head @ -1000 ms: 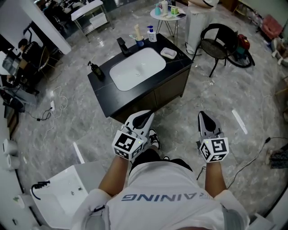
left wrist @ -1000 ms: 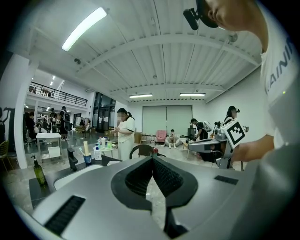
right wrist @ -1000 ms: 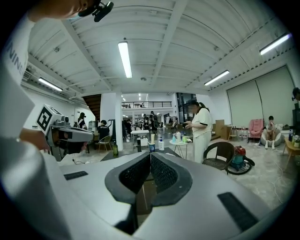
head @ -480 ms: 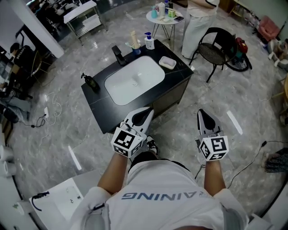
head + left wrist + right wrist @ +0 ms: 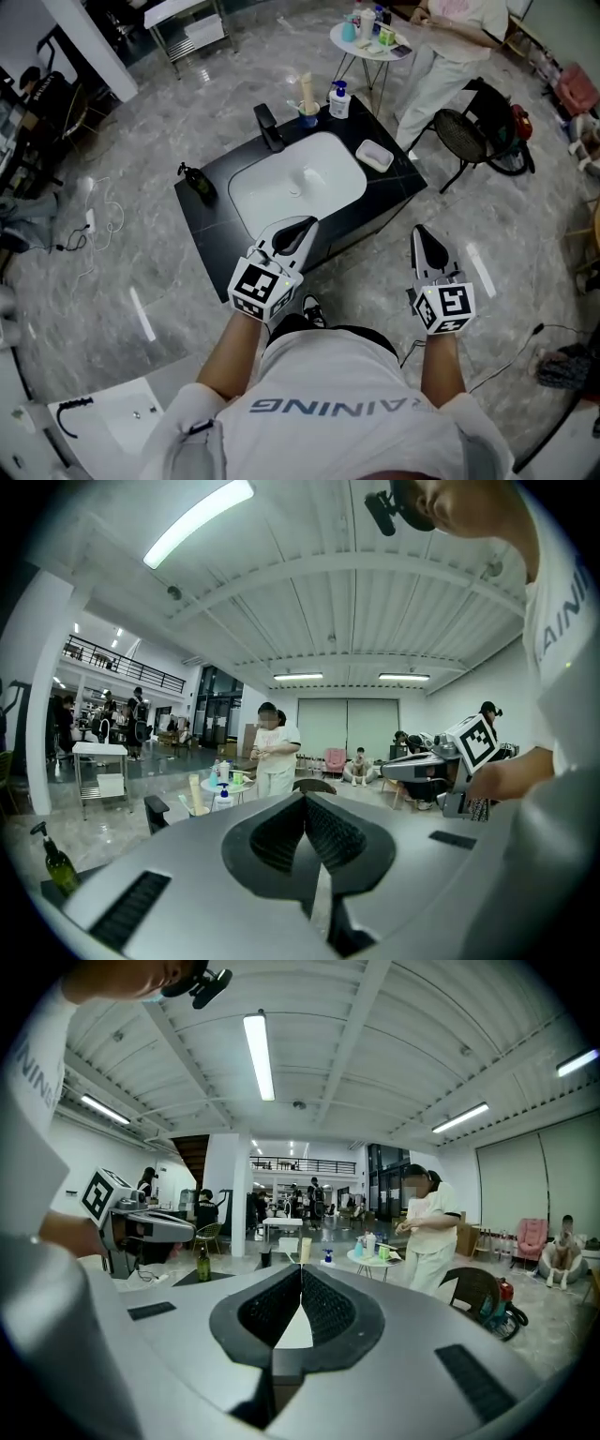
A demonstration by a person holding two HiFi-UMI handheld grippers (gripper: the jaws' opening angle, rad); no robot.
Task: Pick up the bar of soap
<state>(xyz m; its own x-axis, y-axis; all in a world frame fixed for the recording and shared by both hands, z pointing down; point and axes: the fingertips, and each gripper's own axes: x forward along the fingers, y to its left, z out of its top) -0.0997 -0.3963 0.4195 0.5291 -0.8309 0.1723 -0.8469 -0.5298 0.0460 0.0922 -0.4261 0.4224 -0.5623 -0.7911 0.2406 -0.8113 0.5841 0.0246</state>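
Head view: bar of soap [image 5: 374,155], apparently dished, beside sink [image 5: 319,199]; chair [image 5: 466,139] near.

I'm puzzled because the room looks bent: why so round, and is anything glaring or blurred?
Head view: the wide lens bows the room, and the glossy floor shows a bright streak. Left gripper view: heavy fisheye, black corners, ceiling lamp burnt out white. Right gripper view: same rounding and a glaring tube light; the standing person has a face blurred on purpose.
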